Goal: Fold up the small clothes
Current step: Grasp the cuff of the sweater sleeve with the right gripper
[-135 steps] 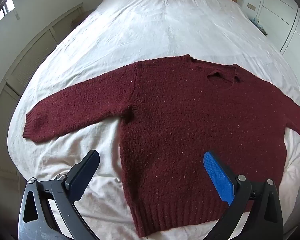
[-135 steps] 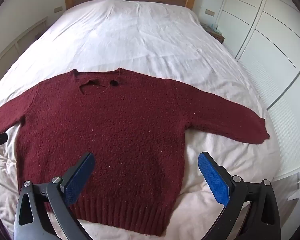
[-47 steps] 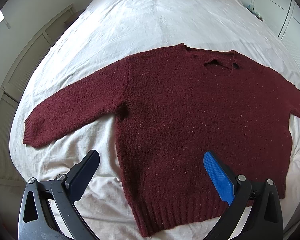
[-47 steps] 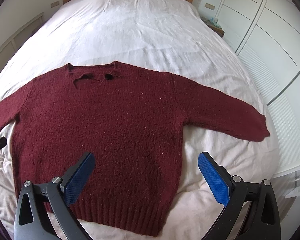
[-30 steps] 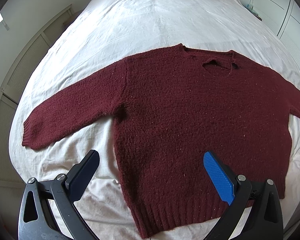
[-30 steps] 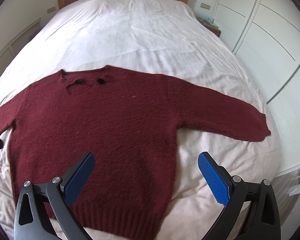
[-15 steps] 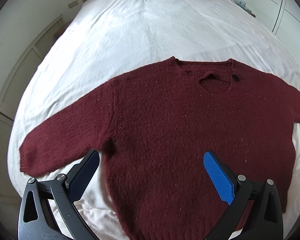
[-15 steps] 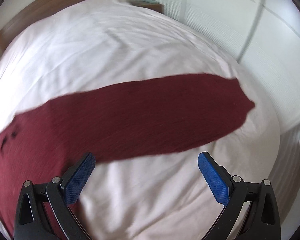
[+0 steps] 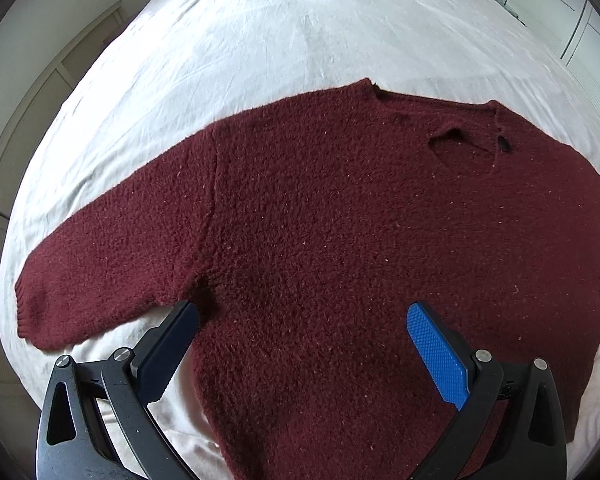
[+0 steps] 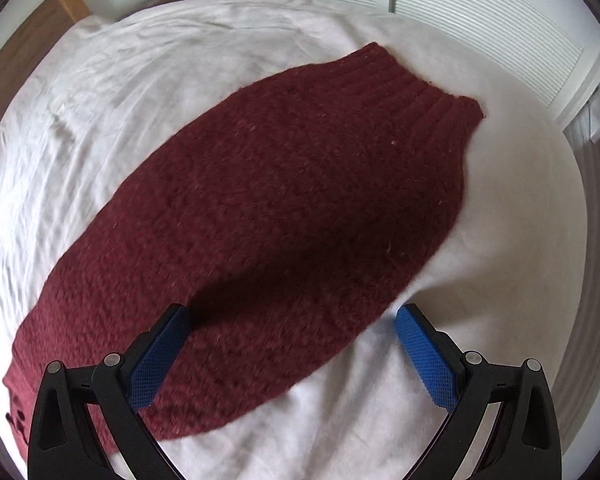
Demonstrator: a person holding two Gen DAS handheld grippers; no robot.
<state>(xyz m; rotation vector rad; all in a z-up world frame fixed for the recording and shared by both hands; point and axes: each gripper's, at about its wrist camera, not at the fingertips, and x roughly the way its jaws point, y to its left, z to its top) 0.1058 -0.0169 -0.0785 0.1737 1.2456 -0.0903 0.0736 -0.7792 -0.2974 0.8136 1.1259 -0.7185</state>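
Dark red sweater lying flat on a white bed, both grippers spread wide above it.

The sweater (image 9: 340, 240) lies face up on the bed (image 9: 280, 32), sleeves stretched out to the sides. The left gripper (image 9: 302, 320) hovers over the lower body near the armpit, jaws released and holding nothing. The right gripper (image 10: 290, 320) hangs over one sleeve (image 10: 284, 200), whose ribbed cuff (image 10: 412, 80) points toward the slatted wardrobe doors (image 10: 480, 12); its jaws are wide apart too, grasping nothing.
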